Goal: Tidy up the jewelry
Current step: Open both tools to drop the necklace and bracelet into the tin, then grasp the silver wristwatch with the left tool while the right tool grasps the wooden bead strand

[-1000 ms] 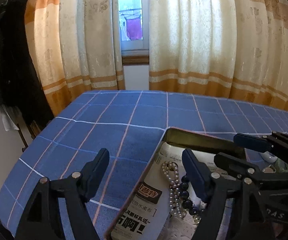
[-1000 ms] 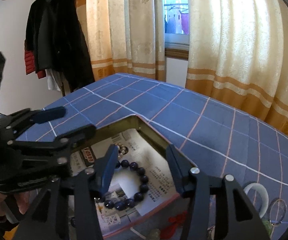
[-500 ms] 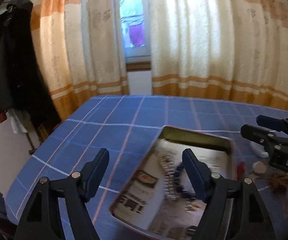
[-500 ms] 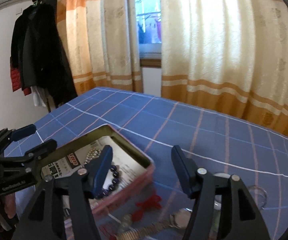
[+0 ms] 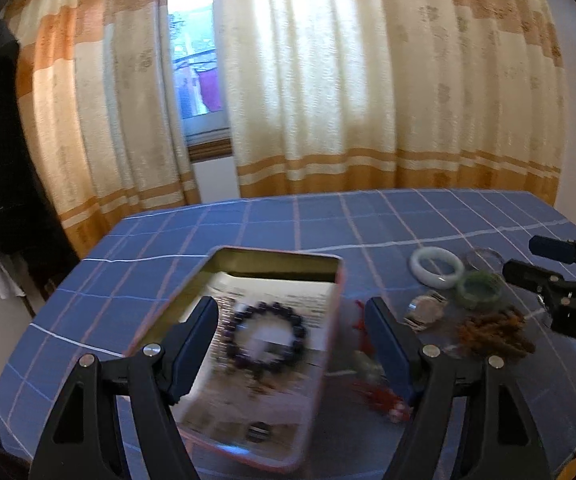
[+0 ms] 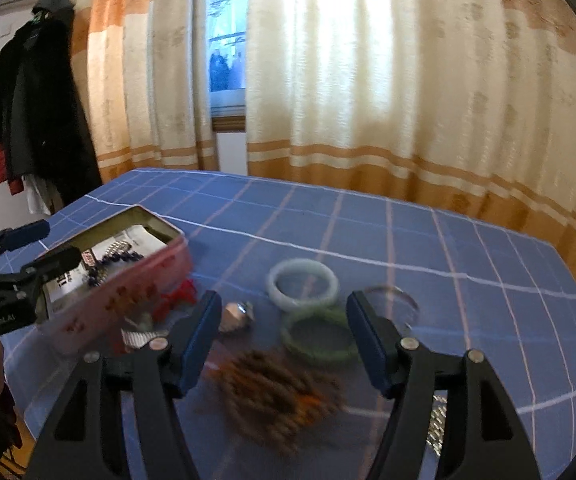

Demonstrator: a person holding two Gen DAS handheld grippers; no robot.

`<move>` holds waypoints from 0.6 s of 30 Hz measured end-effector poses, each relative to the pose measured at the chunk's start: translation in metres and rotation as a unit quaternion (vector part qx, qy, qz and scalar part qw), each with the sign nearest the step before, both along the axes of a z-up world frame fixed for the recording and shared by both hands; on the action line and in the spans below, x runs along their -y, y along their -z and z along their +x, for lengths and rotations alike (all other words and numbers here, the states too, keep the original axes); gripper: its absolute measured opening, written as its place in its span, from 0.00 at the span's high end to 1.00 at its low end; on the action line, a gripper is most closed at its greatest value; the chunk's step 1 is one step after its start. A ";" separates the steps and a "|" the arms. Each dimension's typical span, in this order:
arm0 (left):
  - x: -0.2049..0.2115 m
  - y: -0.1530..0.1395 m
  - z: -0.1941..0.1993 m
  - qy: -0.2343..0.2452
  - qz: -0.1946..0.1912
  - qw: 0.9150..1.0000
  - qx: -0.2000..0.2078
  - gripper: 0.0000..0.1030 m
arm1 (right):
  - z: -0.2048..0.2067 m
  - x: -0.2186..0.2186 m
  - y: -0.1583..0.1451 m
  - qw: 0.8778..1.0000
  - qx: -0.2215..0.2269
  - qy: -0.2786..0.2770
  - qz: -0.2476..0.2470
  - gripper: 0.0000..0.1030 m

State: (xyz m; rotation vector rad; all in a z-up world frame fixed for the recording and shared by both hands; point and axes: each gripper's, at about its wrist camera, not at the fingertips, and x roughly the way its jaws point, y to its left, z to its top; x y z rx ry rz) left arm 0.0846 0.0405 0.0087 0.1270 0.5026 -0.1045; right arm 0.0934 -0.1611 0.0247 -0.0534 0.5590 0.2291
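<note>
The right gripper (image 6: 284, 336) stands open with nothing between its jaws, which have just been spreading wider. Directly beyond its fingertips (image 6: 204, 328), slightly near of centre, lies the brown bead string (image 6: 276, 392), a loose heap with no clear long axis. Just past it to the right sits the green bangle (image 6: 319, 340), with the white bangle (image 6: 303, 284) touching or overlapping its far edge. The small watch (image 6: 236, 316) lies just left of the gap.

The left gripper (image 5: 291, 344) is also open and empty, hovering over the pink tin (image 5: 329, 352), where the dark bead bracelet (image 5: 268, 340) lies flat on printed paper.

The right hand is clearly nearer the loose pieces; the tin lies to their left. Motion blur smears the brown beads, and the red item (image 6: 178, 296) beside the tin is partly hidden.
</note>
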 end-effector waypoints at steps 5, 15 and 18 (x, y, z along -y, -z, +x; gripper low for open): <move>0.025 0.013 -0.010 0.021 0.005 1.000 -0.006 0.26 | -0.012 0.016 0.010 1.000 -0.012 0.009 0.005 0.33; 0.039 0.026 -0.013 0.022 0.004 1.000 -0.018 0.26 | -0.023 0.005 0.031 0.998 -0.045 -0.041 -0.016 0.39; 0.038 0.029 -0.013 0.022 0.007 1.000 -0.020 0.26 | -0.021 -0.004 0.036 0.996 -0.055 -0.060 -0.026 0.39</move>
